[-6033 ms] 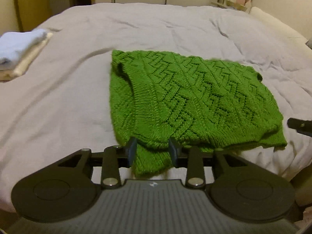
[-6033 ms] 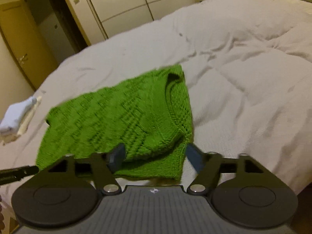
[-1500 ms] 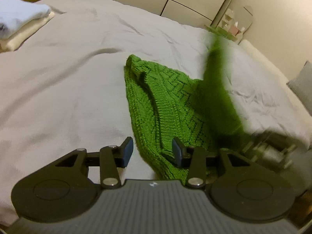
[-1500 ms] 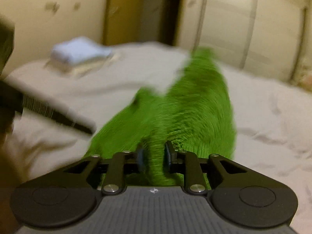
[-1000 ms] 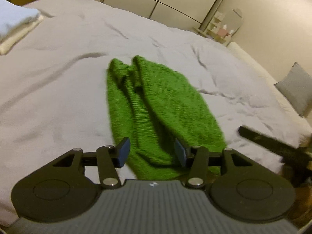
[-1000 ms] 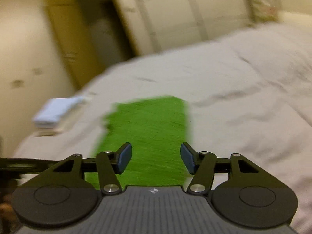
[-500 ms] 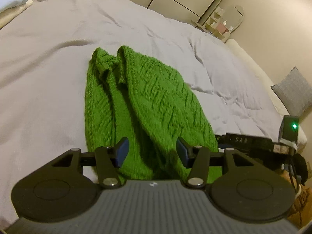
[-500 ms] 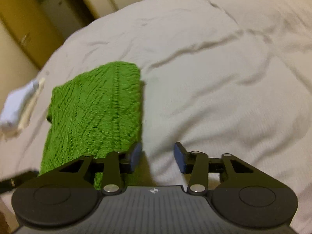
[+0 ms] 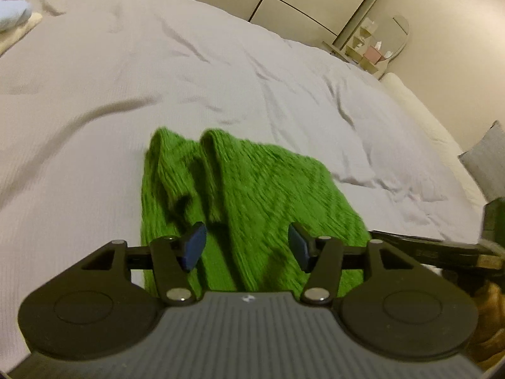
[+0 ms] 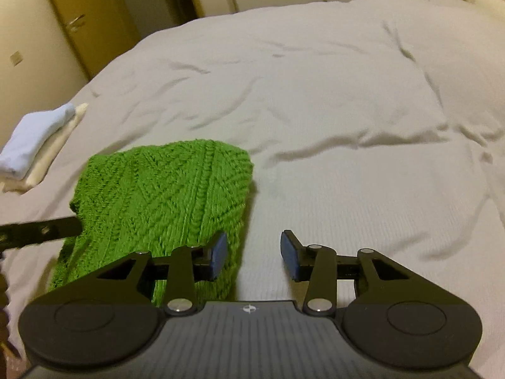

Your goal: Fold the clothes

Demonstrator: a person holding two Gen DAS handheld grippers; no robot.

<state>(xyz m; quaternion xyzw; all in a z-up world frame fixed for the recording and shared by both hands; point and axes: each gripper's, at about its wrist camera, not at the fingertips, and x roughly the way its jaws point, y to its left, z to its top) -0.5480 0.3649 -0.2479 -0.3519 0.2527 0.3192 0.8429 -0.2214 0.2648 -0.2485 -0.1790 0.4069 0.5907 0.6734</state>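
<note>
Now the green sweater lies folded on the bed, its long axis running away from the left gripper, whose spread, empty fingers straddle its near end; the right gripper, also spread, hovers off its right edge.

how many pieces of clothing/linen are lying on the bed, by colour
green: 1, the knitted sweater, folded over on the bed
light blue: 1, a folded piece on top of the stack near the bed's edge
cream: 1, a folded piece under the light blue one
total: 3
</note>
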